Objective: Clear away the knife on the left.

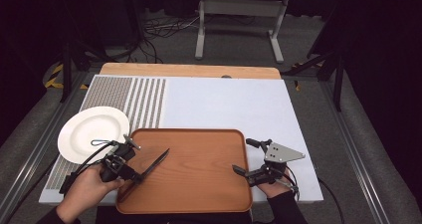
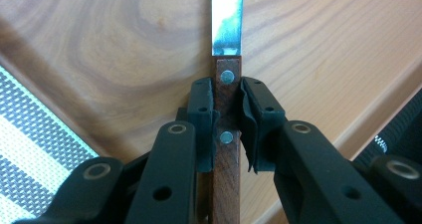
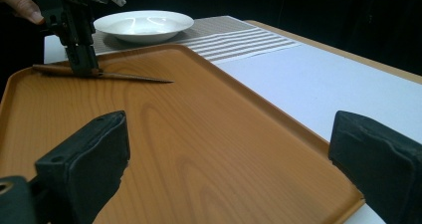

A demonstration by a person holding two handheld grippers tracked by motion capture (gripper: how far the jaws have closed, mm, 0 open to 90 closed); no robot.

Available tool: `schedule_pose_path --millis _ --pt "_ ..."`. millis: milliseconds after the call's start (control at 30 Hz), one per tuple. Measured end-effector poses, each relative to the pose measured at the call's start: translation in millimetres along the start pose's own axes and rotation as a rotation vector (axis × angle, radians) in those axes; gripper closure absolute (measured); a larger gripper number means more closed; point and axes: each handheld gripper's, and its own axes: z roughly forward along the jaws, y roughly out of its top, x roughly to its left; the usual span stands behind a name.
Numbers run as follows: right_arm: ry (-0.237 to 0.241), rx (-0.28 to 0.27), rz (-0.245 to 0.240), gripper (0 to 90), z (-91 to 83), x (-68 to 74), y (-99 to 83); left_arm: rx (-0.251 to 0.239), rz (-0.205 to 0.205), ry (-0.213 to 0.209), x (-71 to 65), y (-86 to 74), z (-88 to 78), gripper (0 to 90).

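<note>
Now, a knife (image 1: 155, 165) lies on the wooden tray (image 1: 199, 194), gripped by its handle.
From above, the left gripper (image 1: 133, 172) clasps it; the right gripper (image 1: 245, 157) (jaws spread wide) straddles the tray's right rim. Left gripper view: jaws clamp the riveted wooden handle (image 2: 227, 109). Right gripper view: a white plate (image 3: 143, 25) sits on the tabletop (image 3: 318, 84) beyond the tray.

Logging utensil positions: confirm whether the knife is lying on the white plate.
No, the knife is over the wooden tray, its handle clamped in the left gripper; the plate is bare.
</note>
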Motion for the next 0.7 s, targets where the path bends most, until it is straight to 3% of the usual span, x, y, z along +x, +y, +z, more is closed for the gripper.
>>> schedule_pose_path --millis 100,133,233,333,400,500,600,700 --pt "0.000 -0.001 0.000 3.8 -0.1 0.2 0.0 -0.012 0.002 -0.010 0.2 -0.2 -3.4 70.6" --pt "0.000 0.000 0.000 3.8 -0.2 0.1 0.0 -0.019 0.013 0.011 0.5 0.0 -5.1 69.0" --pt "0.000 -0.001 0.000 3.8 -0.1 0.1 0.0 -0.048 0.025 0.010 0.2 -0.7 -8.2 65.2" --pt "0.000 -0.001 -0.001 3.8 -0.2 0.0 0.0 -0.075 0.046 -0.007 -1.7 -1.9 -9.3 56.5" --pt "0.000 0.000 -0.001 3.8 -0.2 -0.1 -0.1 -0.109 0.115 0.005 -3.3 -3.5 -10.2 47.9" --pt "0.000 0.001 -0.001 3.8 -0.1 -0.1 -0.1 -0.151 0.189 0.022 -8.1 -4.3 -11.4 37.4" --pt "0.000 0.000 -0.001 3.8 0.0 0.1 0.0 -0.191 0.285 0.075 -15.6 -4.3 -14.2 32.3" --pt "-0.001 -0.002 0.000 3.8 -0.1 0.3 0.1 -0.210 0.345 0.085 -22.6 -4.3 -15.4 30.3"
